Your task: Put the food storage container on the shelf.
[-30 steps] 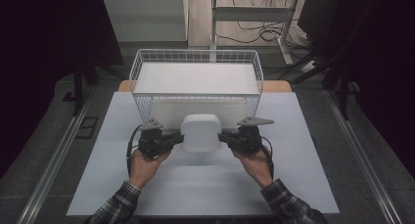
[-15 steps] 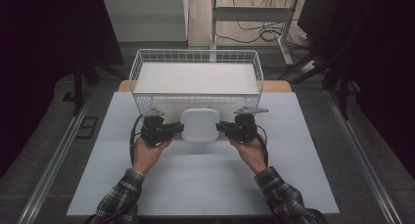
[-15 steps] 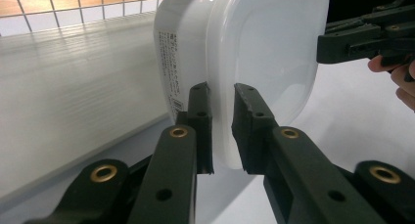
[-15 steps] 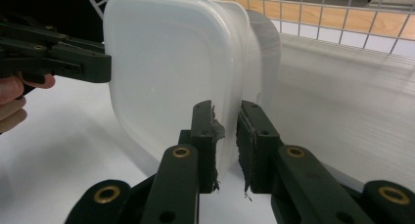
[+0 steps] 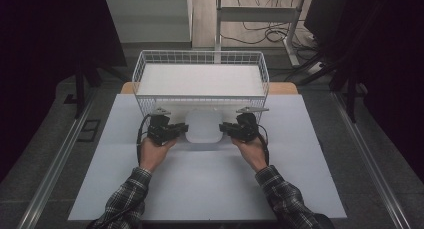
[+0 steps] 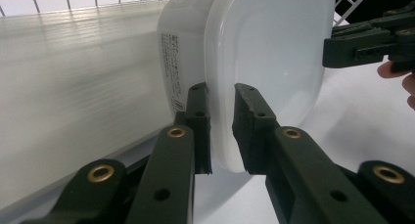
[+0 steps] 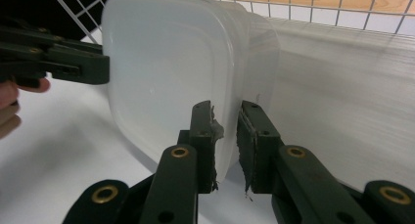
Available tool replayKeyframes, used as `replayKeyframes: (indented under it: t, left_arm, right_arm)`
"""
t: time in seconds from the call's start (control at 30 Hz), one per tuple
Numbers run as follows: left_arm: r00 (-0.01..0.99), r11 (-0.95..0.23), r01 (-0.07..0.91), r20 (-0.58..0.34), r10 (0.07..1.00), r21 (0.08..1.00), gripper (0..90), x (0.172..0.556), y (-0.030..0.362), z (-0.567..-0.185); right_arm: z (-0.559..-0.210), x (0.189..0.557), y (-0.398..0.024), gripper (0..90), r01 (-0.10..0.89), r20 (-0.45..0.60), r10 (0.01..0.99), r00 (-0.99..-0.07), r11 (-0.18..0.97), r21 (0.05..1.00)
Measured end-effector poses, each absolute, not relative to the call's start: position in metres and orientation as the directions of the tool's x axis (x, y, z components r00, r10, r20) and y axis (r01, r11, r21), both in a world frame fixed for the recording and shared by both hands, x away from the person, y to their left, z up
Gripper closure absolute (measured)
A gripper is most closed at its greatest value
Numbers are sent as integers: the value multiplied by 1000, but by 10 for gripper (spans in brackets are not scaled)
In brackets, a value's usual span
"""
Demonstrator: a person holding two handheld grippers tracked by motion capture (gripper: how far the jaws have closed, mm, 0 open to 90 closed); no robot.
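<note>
A: What's sitting on the pale grey-white surface (image 5: 200,189)?

B: A white wire-mesh basket (image 5: 200,56) with a flat white liner inside, standing at the far edge. Just in front of its near wall, a translucent white rounded-square plastic container (image 5: 202,126) is being held between the two claws.

A: Left claw (image 5: 181,130)?

B: It's gripping the container's left rim. In the left gripper view the left claw (image 6: 221,126) is showing its two black jaws closed down on the thin edge of the container (image 6: 264,62), one jaw on each side of the rim, only the plastic between them.

A: Right one?

B: Same thing, mirrored. The right claw (image 5: 225,129) is pinching the right rim; in the right gripper view the right claw (image 7: 226,141) has its jaws nearly together with the edge of the container (image 7: 166,72) wedged between.

A: Container orientation?

B: Tilted up on edge, broad flat face turned toward the person, body toward the basket. It's printed with small text on one side wall, too small to read.

A: Touching the basket?

B: Can't tell, it's very close to the basket wall (image 6: 73,87) though.

A: Hands?

B: Person's left hand (image 5: 152,151) and right hand (image 5: 252,151) are wrapping the claw handles, plaid sleeves coming in from the bottom.
</note>
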State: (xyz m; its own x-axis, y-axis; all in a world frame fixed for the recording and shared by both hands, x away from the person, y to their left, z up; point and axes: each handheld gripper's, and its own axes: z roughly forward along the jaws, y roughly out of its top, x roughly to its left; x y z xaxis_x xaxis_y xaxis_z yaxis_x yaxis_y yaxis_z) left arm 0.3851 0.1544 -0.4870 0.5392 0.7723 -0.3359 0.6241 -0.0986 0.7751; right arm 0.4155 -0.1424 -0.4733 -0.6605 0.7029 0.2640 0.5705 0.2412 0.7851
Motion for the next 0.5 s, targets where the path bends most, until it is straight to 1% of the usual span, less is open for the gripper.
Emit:
replayKeyframes:
  t: [0.13,0.2,0.23,0.33,0.37,0.4,0.47,0.5]
  left_arm:
    - [541,-96,613,-328,775,784,754,387,154,-488]
    - [543,-116,603,-299,785,790,725,387,150,-489]
    - [547,-138,596,-275,791,791,687,389,148,-491]
    - [547,-133,588,-271,792,798,677,391,148,-492]
    - [544,-133,567,-248,802,813,658,391,147,-492]
    - [544,-133,567,-248,802,813,660,391,147,-492]
    - [537,-151,537,-199,820,830,655,393,145,-491]
    - [528,-155,527,-179,830,836,638,394,144,-490]
  right_arm:
    - [-472,418,-141,750,559,248,705,-665,248,791]
    - [-473,419,-140,728,549,236,708,-665,250,798]
    - [-475,420,-137,698,550,224,718,-659,257,795]
    - [-478,421,-137,690,544,224,720,-657,247,802]
    - [-479,423,-137,668,541,229,720,-655,234,808]
    - [-479,423,-137,668,541,229,720,-655,234,808]
    - [-479,424,-136,676,518,203,725,-658,241,821]
    - [-478,424,-135,676,514,195,731,-654,239,824]
